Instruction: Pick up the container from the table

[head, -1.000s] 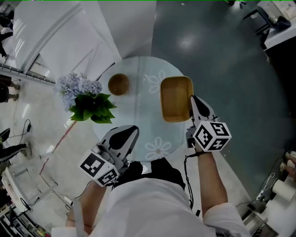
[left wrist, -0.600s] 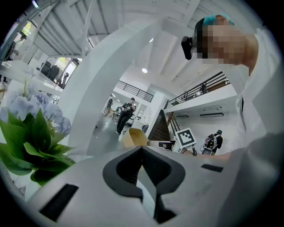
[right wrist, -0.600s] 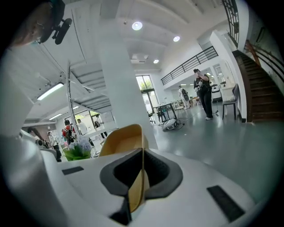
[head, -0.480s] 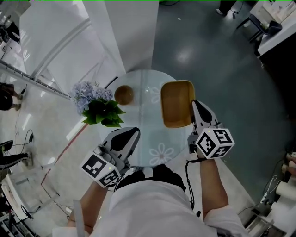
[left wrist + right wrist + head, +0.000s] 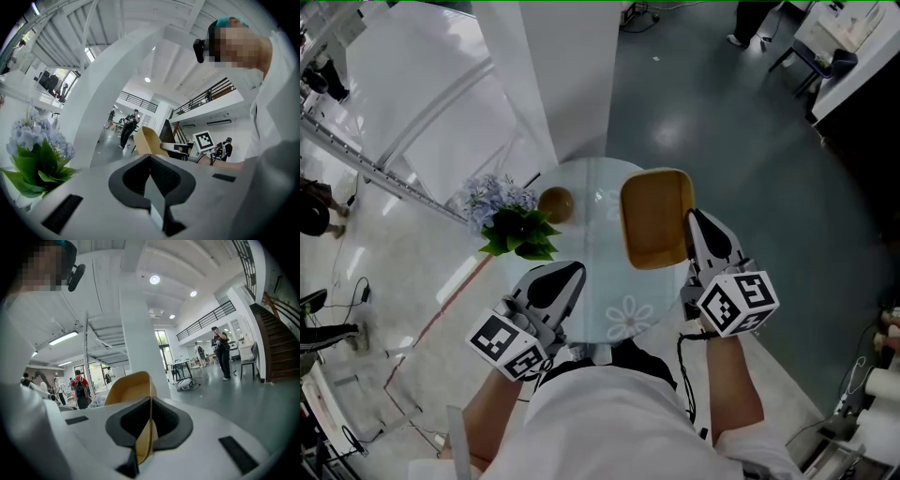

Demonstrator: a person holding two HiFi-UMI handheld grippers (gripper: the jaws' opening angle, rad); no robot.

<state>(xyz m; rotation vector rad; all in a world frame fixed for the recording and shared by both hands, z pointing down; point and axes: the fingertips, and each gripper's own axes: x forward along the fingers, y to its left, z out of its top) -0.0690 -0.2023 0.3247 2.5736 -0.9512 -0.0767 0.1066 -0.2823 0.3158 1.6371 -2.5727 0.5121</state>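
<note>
Shifted since a second ago, the yellow container (image 5: 654, 217) now overlaps the far right rim of the round surface (image 5: 591, 258). Flowers (image 5: 511, 220) stand at its left edge, with a brown bowl (image 5: 556, 203) beside them. The left gripper (image 5: 558, 275) is pressed together and empty. The right gripper (image 5: 694, 220) pinches the container's right wall.

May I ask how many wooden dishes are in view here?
2: the rectangular container, its rim clamped in the jaws of the right gripper, and a small round bowl on the table beside the flowers.
</note>
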